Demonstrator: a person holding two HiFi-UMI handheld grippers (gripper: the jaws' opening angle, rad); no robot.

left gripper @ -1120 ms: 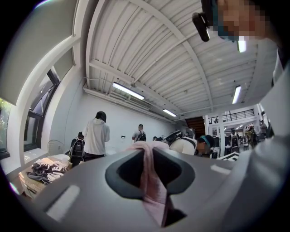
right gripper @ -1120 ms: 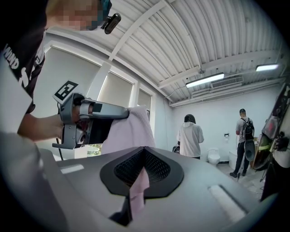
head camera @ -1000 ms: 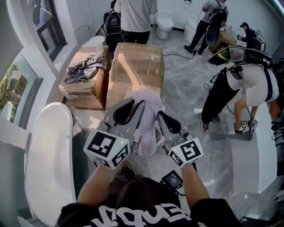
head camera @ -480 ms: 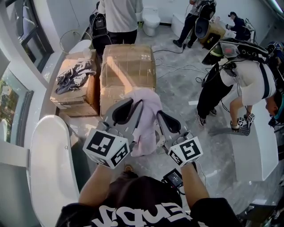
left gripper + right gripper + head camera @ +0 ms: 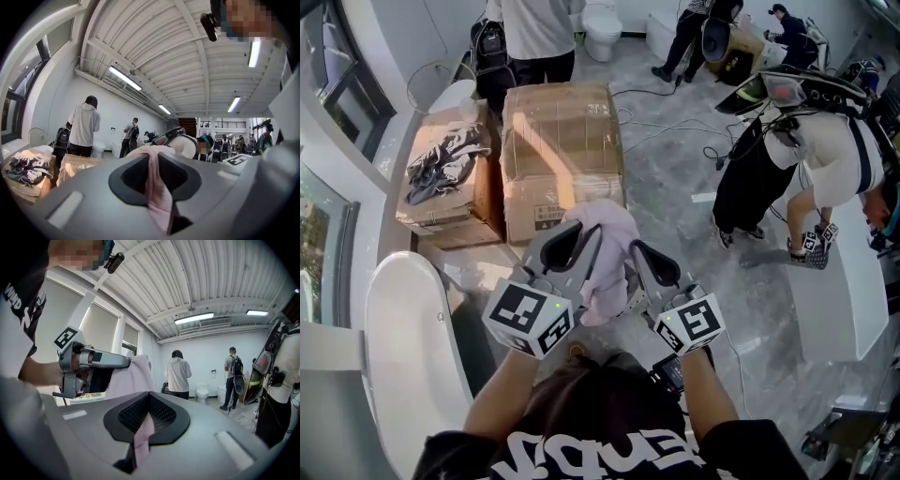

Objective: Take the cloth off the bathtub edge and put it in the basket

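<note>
A pale pink cloth [image 5: 607,253] hangs bunched between my two grippers, above the grey marble floor. My left gripper [image 5: 579,234] is shut on it; in the left gripper view a fold of the cloth [image 5: 158,197] is pinched between the jaws. My right gripper [image 5: 637,251] is shut on it as well, with a pink strip [image 5: 143,439] caught in its jaws and the bulk of the cloth [image 5: 133,376] draped beside the left gripper [image 5: 93,363]. The white bathtub [image 5: 403,356] lies at the lower left. A round wire basket [image 5: 431,82] stands far off at the upper left.
Two cardboard boxes [image 5: 558,141] stand ahead; the left one bears a grey rag [image 5: 441,161]. A person in a white hoodie [image 5: 534,28] stands behind them. Another person [image 5: 806,159] bends over at the right by a white counter [image 5: 839,300]. Cables lie on the floor.
The boxes, the tub and the people have slid down and nearer in the head view as I move forward. Both grippers keep hold of the pink cloth.
</note>
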